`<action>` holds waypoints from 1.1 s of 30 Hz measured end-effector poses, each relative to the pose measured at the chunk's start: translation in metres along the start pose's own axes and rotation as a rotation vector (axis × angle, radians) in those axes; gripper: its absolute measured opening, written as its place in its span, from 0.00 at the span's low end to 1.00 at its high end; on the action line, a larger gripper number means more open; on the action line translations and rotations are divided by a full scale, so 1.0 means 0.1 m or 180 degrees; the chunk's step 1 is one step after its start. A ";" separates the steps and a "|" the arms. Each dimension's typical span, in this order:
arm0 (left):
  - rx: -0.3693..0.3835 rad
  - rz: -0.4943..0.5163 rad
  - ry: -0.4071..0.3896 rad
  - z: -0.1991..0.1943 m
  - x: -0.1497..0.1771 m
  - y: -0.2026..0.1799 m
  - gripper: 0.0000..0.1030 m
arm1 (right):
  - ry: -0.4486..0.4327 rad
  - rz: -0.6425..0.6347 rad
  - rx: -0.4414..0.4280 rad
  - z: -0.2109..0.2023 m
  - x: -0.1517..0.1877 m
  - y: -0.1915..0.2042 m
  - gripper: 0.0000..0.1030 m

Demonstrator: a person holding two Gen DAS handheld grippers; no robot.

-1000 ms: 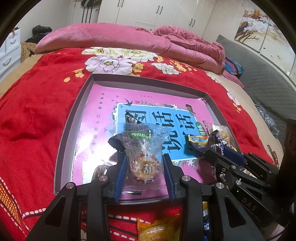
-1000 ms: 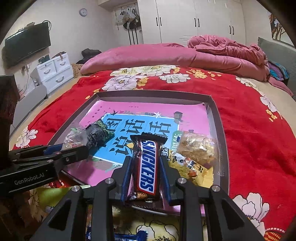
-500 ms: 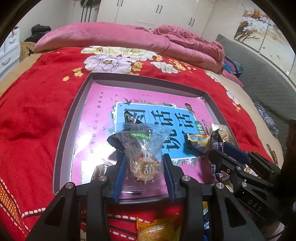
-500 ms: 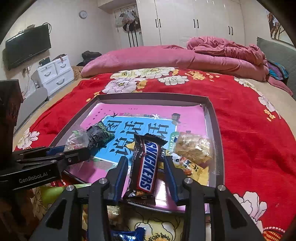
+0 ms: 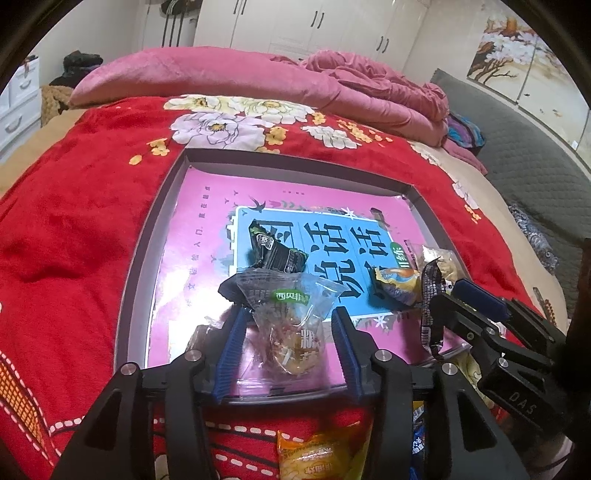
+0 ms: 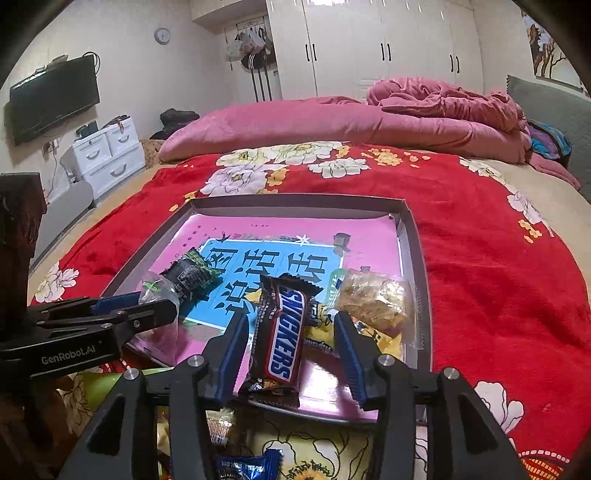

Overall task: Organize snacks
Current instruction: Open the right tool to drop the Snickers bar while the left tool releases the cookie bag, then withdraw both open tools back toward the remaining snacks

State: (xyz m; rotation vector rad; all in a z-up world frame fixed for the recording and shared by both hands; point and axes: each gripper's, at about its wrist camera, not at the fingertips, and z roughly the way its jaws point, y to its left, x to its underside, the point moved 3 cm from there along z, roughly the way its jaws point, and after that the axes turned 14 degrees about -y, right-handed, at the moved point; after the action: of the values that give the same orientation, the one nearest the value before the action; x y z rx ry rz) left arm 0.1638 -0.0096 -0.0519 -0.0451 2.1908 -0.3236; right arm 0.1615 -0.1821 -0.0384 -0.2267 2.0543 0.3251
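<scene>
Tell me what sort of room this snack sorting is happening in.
Most likely a home bedroom: the shallow grey tray sits on a bed with a red floral blanket, beside a pink pillow, white wardrobe doors and a wall-mounted black television.

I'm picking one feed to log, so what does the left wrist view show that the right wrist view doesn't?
Left wrist only: the wall painting and an orange snack pack lying on the blanket outside the tray.

Right wrist only: the TV, the wall clock, the white drawers and the Snickers bar's label, between the opening right tool.

Both: the tray, the clear-wrapped pastry between the opening left tool, and the dark green packet.
</scene>
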 end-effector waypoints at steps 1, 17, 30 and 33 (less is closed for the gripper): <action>0.0003 -0.0002 -0.0007 0.00 0.00 0.01 0.50 | -0.0010 0.0007 0.0005 -0.01 0.00 -0.01 0.48; -0.0044 0.0011 -0.0248 -0.28 -0.10 0.10 0.67 | -0.0194 0.0189 0.0020 -0.20 -0.07 -0.11 0.64; -0.0110 0.0067 -0.0271 -0.44 -0.05 0.13 0.75 | -0.0195 0.0144 -0.0040 -0.33 -0.04 -0.04 0.73; -0.0110 0.0076 -0.0263 -0.47 -0.03 0.13 0.76 | -0.0186 0.0137 -0.0063 -0.37 -0.03 -0.01 0.76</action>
State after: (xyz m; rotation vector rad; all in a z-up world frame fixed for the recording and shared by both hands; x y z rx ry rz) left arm 0.1292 0.0132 -0.0259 -0.0506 2.1135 -0.2657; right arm 0.1328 -0.1950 -0.0188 -0.1831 2.0011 0.3743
